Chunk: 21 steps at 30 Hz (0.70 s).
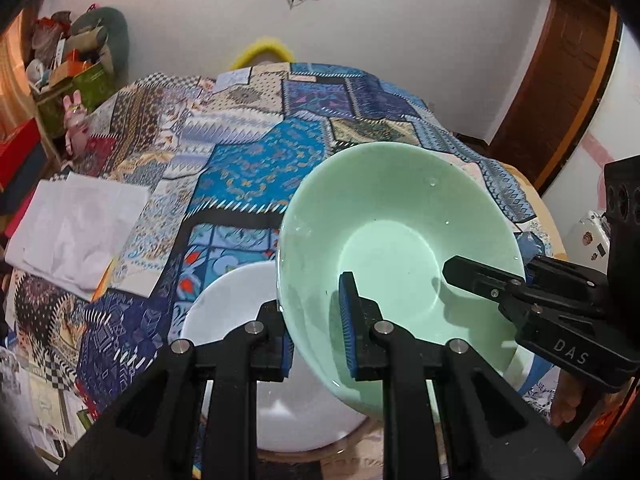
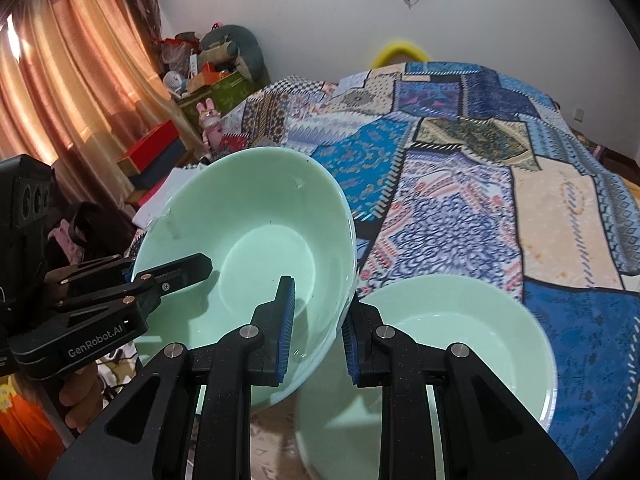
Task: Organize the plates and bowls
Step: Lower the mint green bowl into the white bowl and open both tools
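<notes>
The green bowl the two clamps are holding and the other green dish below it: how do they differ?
The held green bowl is deep and tilted, lifted by the left gripper and right gripper clamped on opposite sides of its rim. The green dish looks shallower, lies flat on the table, and nothing grips it. Both are the same pale, glossy green and empty.
</notes>
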Available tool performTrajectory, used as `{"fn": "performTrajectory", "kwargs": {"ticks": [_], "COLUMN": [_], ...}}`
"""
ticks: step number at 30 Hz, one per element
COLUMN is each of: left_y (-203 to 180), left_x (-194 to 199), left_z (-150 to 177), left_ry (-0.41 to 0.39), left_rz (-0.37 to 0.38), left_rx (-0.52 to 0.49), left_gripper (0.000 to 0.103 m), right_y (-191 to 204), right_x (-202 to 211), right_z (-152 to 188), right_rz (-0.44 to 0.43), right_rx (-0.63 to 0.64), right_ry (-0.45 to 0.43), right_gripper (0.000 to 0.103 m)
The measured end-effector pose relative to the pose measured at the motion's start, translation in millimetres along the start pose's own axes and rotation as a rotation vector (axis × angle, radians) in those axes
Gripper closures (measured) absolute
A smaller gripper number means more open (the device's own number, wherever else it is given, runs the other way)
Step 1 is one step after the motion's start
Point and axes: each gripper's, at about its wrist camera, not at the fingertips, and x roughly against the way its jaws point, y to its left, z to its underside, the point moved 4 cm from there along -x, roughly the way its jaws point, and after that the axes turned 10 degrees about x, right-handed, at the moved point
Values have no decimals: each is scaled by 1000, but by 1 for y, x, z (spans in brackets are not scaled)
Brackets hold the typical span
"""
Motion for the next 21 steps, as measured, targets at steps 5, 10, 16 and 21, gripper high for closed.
{"fn": "performTrajectory", "kwargs": {"ticks": [5, 10, 16, 21], "left_y": [20, 36, 50, 57], "left_x": [-3, -5, -5, -9], "left_z": [7, 12, 18, 22], "left_ry": [17, 24, 36, 47], "left_rz": [-10, -18, -24, -35], "left_rx": [27, 52, 74, 82], "left_gripper": [83, 83, 83, 83], "right_y": [16, 27, 32, 38], "right_x": [-11, -19, -28, -35], "right_z": [1, 3, 6, 8], "right_rz": [-12, -24, -42, -50], "right_rx": [12, 21, 20, 23], "right_ry": [24, 44, 65, 79], "right_gripper": [83, 83, 83, 83]}}
